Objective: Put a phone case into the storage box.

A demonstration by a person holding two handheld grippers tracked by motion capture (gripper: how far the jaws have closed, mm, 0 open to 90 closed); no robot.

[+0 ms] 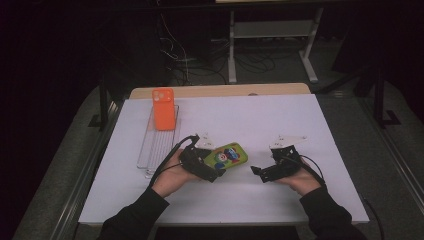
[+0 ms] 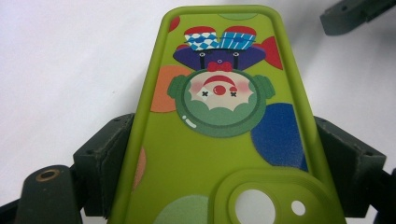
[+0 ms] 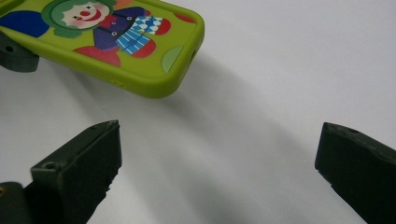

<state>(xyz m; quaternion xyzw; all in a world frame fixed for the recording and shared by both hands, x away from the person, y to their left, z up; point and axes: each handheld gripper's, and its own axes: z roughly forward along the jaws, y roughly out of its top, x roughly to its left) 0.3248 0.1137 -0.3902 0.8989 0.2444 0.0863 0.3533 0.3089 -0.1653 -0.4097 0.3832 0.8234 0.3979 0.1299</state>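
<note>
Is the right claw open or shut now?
Open. In the right gripper view the two black jaws of the right claw stand far apart with bare white table between them, short of the green phone case.

**Elsewhere on the table**

An orange phone case (image 1: 163,109) stands upright at the far end of a clear rack (image 1: 159,145) on the left of the white table (image 1: 280,120). Beyond the table, cables (image 1: 200,62) trail over the dark floor beside a white frame (image 1: 272,42).

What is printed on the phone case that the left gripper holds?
A clown on lime green with coloured dots, phone case, clearest in the left gripper view.
</note>
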